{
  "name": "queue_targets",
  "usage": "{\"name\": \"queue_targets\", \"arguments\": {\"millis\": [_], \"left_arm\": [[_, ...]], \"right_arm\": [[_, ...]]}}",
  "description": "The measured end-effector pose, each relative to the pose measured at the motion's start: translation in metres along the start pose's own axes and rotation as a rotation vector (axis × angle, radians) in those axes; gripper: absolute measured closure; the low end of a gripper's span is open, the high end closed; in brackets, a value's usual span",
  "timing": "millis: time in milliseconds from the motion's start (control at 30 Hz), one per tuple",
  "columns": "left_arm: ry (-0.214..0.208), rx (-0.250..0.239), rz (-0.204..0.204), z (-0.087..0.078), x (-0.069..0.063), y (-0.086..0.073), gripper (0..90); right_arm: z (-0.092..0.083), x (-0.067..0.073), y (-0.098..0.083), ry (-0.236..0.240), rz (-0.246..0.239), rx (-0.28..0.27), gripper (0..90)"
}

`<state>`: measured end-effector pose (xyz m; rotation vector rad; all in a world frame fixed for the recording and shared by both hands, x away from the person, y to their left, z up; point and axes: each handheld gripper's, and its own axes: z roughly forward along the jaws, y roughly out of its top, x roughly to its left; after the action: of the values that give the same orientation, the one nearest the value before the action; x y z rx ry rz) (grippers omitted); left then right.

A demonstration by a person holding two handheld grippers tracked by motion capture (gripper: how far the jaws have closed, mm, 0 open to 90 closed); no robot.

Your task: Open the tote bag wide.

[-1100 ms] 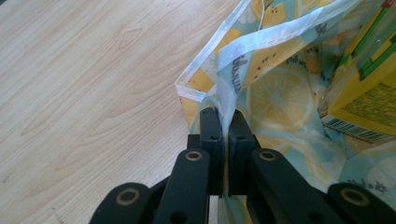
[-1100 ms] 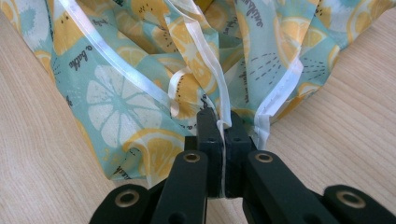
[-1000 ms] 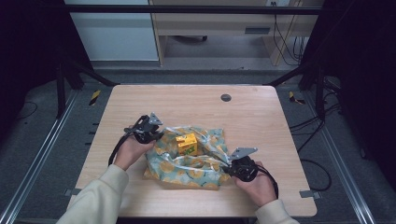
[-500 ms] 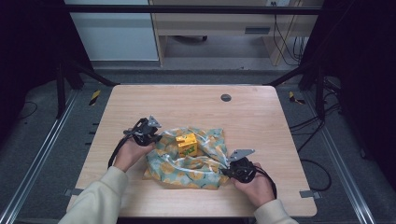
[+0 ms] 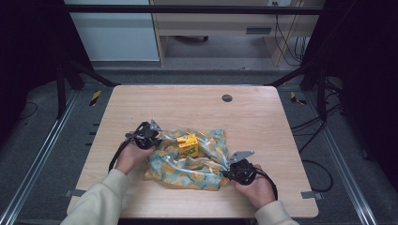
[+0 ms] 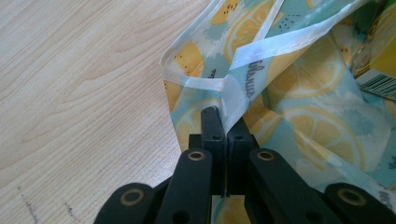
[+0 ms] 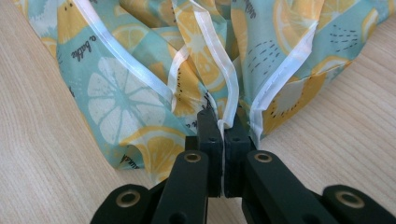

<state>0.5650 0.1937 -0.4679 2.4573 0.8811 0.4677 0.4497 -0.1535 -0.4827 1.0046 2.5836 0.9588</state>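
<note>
Since a second ago the left gripper point(image 5: 151, 132) has slid a bit outward and taken its corner of the cloth point(image 5: 190, 161) along, so the fabric looks pulled flatter; the right gripper point(image 5: 233, 169) hasn't budged. From above you honestly can't see either set of jaws, since the hands and grey plates cover them. The close-ups sort that out: the left gripper point(image 6: 223, 122) is clamped tight on a white-hemmed corner, and the right gripper point(image 7: 220, 122) is pinching a bunched fold of hem the same way. The cloth lies on the table point(image 5: 187, 105) near the front edge, stretched between the two grippers. The box point(image 5: 187, 145) sits on the cloth's middle in the overhead shot, but the left gripper view just catches a sliver of it with a barcode point(image 6: 380, 84) at the frame edge. The box print is too small to read.
</note>
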Motion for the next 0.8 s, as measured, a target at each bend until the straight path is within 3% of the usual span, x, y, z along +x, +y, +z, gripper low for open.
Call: {"name": "queue_targets", "arguments": {"millis": [267,367,433,467,500,533,567,600,633,667,733,800], "left_arm": [[0.002,0.011,-0.005,0.003,-0.001,-0.002,88.4],[0.008,0.014,-0.013,0.003,0.0,-0.003,81.0],[0.036,-0.025,-0.031,-0.004,0.003,-0.005,72.5],[0.036,-0.025,-0.031,-0.004,0.003,-0.005,68.7],[0.058,-0.078,-0.044,-0.014,0.003,-0.004,63.0],[0.058,-0.078,-0.044,-0.014,0.003,-0.004,57.3],[0.062,-0.108,-0.053,-0.02,0.003,-0.003,57.3],[0.061,-0.13,-0.051,-0.025,0.003,-0.002,50.0],[0.066,-0.145,-0.054,-0.029,0.003,-0.001,50.0],[0.063,-0.19,-0.054,-0.041,0.002,0.002,43.5],[0.066,-0.226,-0.049,-0.053,0.001,0.006,39.2],[0.073,-0.261,-0.053,-0.066,0.001,0.009,34.9]], "right_arm": [[0.0,0.0,-0.001,-0.001,-0.005,0.011,88.9],[-0.001,-0.001,-0.001,-0.003,0.002,0.001,85.9],[-0.002,-0.001,-0.002,-0.027,0.009,-0.029,64.0],[-0.002,-0.001,-0.002,-0.027,0.009,-0.029,64.0],[-0.007,-0.001,0.001,-0.052,0.017,-0.062,49.8],[-0.007,-0.001,0.001,-0.052,0.017,-0.062,49.8],[-0.011,-0.001,0.003,-0.064,0.016,-0.093,44.9],[-0.02,0.0,0.008,-0.082,0.021,-0.149,35.6],[-0.02,0.0,0.008,-0.082,0.021,-0.149,35.6],[-0.03,0.0,0.014,-0.092,0.021,-0.2,30.6],[-0.039,0.001,0.02,-0.101,0.018,-0.23,26.1],[-0.049,-0.001,0.024,-0.135,0.025,-0.26,22.6]]}}
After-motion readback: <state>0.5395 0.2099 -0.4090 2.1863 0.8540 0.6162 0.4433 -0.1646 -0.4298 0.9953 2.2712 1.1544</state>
